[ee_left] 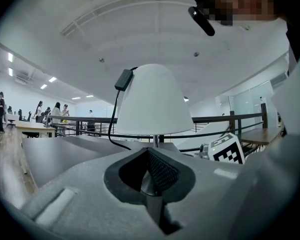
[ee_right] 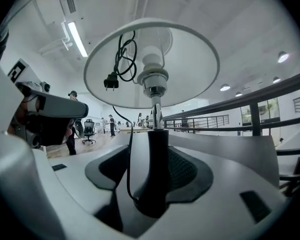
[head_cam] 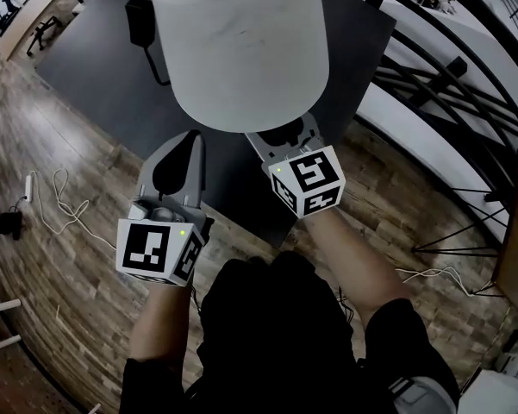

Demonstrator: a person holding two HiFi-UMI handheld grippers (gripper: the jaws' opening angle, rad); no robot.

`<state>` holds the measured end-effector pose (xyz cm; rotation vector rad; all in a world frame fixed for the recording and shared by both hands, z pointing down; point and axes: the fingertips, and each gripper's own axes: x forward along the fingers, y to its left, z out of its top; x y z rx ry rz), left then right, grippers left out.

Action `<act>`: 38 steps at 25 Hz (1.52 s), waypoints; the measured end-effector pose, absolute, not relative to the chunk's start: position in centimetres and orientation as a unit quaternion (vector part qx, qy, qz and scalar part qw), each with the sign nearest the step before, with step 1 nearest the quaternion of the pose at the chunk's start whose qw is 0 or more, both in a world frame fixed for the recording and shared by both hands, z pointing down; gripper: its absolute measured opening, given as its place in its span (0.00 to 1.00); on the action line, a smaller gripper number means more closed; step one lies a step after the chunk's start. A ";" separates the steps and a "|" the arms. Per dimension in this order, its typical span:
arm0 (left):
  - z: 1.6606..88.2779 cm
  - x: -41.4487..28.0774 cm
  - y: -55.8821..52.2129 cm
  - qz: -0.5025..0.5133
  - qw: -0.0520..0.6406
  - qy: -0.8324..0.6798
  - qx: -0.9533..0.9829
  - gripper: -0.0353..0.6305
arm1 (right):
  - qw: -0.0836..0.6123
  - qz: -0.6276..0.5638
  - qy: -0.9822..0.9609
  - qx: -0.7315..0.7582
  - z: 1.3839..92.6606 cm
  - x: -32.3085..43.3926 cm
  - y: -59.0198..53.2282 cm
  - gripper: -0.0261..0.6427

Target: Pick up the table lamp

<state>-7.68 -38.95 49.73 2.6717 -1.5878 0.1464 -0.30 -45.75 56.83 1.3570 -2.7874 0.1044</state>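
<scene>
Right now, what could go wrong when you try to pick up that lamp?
The right gripper is open around the black stem of the lamp, not squeezing it, so lifting now could leave the lamp behind or knock it. The loose cord hangs right beside the stem and might get pinched or snag. The big white shade sits high on that thin stem, so the lamp may tip if bumped.

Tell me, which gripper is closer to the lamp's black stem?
Right. The right gripper has the stem between its open jaws; the left gripper, shut, is off to one side, short of it.
</scene>
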 end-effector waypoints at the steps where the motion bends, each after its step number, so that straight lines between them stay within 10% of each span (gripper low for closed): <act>1: 49.6 -7.7 -39.1 0.045 0.013 -0.511 0.859 0.06 | 0.019 0.034 -0.896 0.442 56.9 -0.4 -46.1 0.41; 38: 50.4 -12.4 -41.3 0.056 0.044 -0.534 0.842 0.06 | 0.053 0.047 -0.865 0.498 57.9 -2.1 -52.1 0.23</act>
